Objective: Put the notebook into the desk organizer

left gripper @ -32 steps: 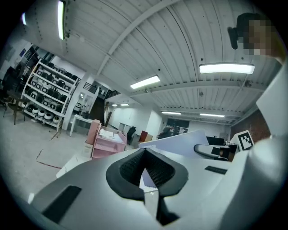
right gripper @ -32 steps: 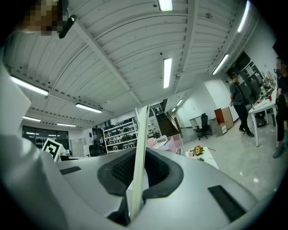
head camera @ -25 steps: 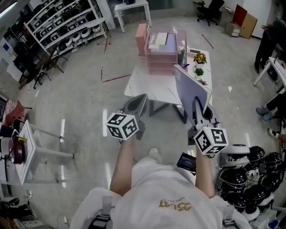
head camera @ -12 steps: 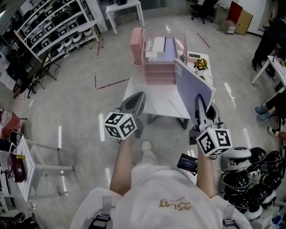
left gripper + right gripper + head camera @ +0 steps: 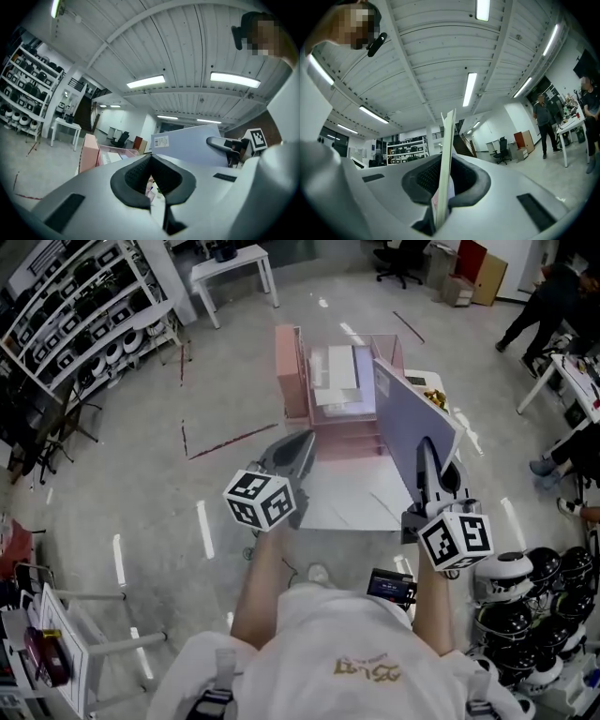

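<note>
Holding notebook (image 5: 412, 420) edge-on in right gripper (image 5: 427, 452); left gripper (image 5: 298, 442) closed, empty. Stay upright, align with organizer (image 5: 291, 371) slot, lower gently.

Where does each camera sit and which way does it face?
Head view: on the head, facing steeply down at the organizer; both forearms, left gripper, right gripper show.
Left gripper view: rides that gripper, level along shut empty jaws toward the organizer.
Right gripper view: rides that gripper, tilted toward the ceiling; jaws clamp the notebook.
Shared: all three show the notebook.
</note>
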The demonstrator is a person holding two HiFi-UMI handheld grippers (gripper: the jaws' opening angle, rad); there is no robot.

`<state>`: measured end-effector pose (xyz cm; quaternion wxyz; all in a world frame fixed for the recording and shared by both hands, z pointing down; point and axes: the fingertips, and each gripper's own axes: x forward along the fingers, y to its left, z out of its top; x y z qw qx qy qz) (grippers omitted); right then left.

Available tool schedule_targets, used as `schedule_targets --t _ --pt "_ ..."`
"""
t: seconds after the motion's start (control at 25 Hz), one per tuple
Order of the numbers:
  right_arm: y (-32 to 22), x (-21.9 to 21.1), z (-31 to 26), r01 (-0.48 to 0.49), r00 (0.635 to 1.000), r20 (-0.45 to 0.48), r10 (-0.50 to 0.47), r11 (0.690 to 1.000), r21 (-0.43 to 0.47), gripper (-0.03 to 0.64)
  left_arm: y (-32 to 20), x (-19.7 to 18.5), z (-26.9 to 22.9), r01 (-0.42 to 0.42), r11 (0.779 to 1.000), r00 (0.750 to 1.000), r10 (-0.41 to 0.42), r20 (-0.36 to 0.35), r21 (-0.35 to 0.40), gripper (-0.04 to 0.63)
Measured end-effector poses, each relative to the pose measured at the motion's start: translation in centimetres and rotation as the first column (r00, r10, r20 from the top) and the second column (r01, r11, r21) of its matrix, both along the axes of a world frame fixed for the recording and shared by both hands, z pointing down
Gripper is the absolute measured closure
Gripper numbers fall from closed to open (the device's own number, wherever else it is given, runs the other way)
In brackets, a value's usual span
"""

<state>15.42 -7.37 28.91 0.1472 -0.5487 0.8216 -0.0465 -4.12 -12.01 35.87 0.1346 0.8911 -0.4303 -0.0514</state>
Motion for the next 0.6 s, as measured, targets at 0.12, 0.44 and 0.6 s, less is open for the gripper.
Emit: schedule_targets --t 0.12,0.44,0.6 --pt "-2.3 -1.9 -0.2 -0.036 0.999 0.004 0.036 0.999 0.021 0.575 -2.4 -1.8 0.4 -0.036 0.999 0.999 0.036 0.003 0.000 0.580" --pt "-5.9 -4.0 0.2 -0.119 0.992 -0.030 0.119 0.993 0.023 0.575 -6.9 -3.5 1.8 -0.102 0.995 0.995 0.102 -0.011 -0.016 0.580" --pt "-7.4 -4.4 0.3 -0.134 0.990 -0.044 0.135 0.991 0.014 0.575 -8.1 -3.7 2.5 -0.118 0.993 0.993 0.117 -0.023 -0.029 0.580"
